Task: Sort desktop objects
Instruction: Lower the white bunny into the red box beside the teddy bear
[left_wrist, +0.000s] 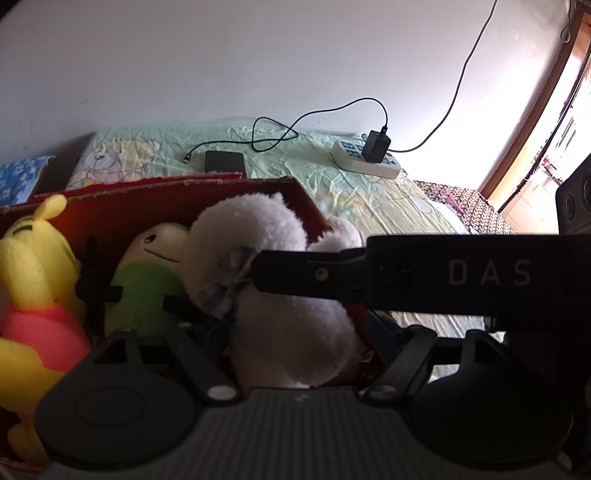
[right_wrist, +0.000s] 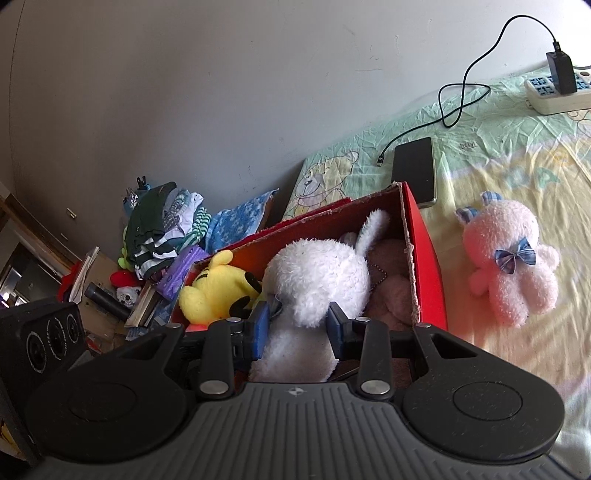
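A white plush (right_wrist: 314, 277) with a long ear sits in the opening of the red cardboard box (right_wrist: 424, 251). My right gripper (right_wrist: 297, 326) is shut on its neck, with a blue pad on each side. In the left wrist view a black finger (left_wrist: 332, 277) of that gripper crosses from the right to the plush (left_wrist: 288, 314). My left gripper (left_wrist: 295, 325) stands open and wide around the plush's body. A yellow plush (left_wrist: 33, 266) and a green plush (left_wrist: 147, 288) lie in the box (left_wrist: 147, 206). A pink plush (right_wrist: 509, 266) with a blue bow lies on the bed, right of the box.
A black phone (right_wrist: 413, 170) lies behind the box, beside a loose cable end. A white power strip (right_wrist: 554, 92) with a black charger sits at the back right. Clothes and clutter (right_wrist: 162, 229) are piled left of the bed. The wall runs close behind.
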